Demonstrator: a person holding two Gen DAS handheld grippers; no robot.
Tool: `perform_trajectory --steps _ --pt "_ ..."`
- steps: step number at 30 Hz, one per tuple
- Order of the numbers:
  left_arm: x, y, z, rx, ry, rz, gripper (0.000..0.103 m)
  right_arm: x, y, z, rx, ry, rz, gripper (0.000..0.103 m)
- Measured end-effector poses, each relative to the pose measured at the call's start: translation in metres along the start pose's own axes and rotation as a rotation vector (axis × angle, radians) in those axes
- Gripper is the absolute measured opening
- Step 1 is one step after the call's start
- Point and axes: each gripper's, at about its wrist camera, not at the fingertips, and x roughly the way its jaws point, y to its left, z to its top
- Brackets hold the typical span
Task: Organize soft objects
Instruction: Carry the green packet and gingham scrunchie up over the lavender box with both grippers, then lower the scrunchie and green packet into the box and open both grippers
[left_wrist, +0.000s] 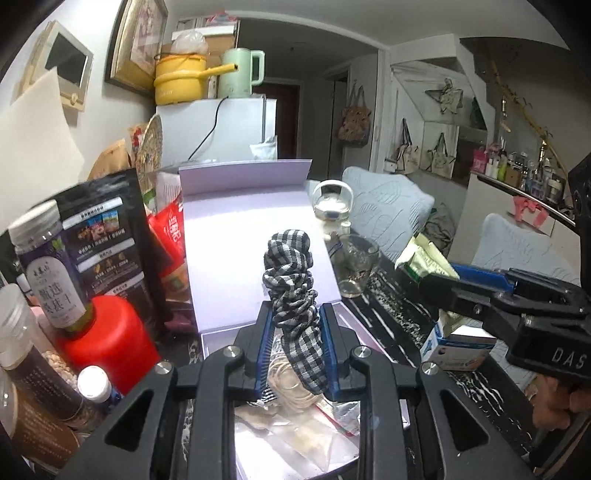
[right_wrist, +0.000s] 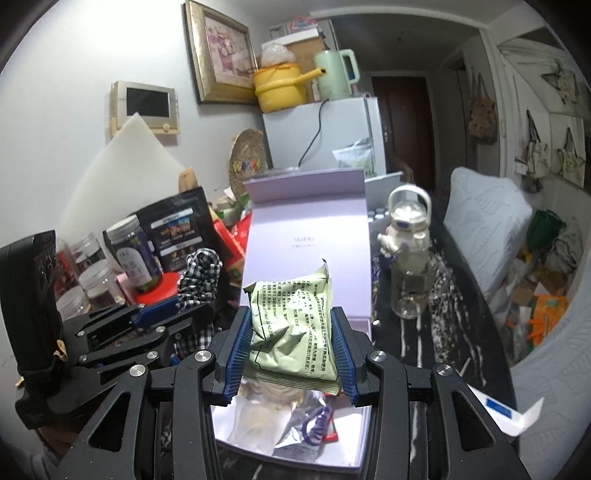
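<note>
A: Left wrist view. The left gripper (left_wrist: 295, 343) is closed tight on a black-and-white checked scrunchie (left_wrist: 291, 284), which stands upright between the blue pads and rises above the fingertips.

B: What is under it?

A: An open lilac box (left_wrist: 255, 236), lid standing up at the far side. In its tray, near the camera, lie clear bags and a coil of pale cord. The scrunchie is held above the tray, not touching it.

B: Surroundings?

A: Left: a red jar (left_wrist: 107, 343) with a dark bottle (left_wrist: 48, 266) on top, and a black pouch (left_wrist: 107, 236) behind. Right of the box: a glass jar (left_wrist: 356, 266) on the dark marbled bench (left_wrist: 384, 325). The right gripper (left_wrist: 480, 280) enters from the right edge.

B: Right wrist view?

A: The right gripper (right_wrist: 291, 343) is at a narrow setting, pads pressed on both sides of a pale green packet (right_wrist: 291, 328) with printed text. The packet is held above the near part of the box tray, lid behind it.

B: And the other one?

A: On the left, side-on, the scrunchie sticking up from it. A white bottle (right_wrist: 406, 225) stands far right of the box.
</note>
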Motion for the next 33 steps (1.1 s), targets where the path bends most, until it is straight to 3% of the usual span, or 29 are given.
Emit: perform_trajectory --steps 21,33 --pt "0.08 -0.001 -0.032 0.025 0.233 0.02 0.024 0.069 -0.029 -0.027 0.038 0.201 -0.017 0.042" --pt "0.094 -0.004 -0.043 0.059 0.265 0.066 0.024 0.099 -0.043 -0.043 0.066 0.293 -0.025 0.042"
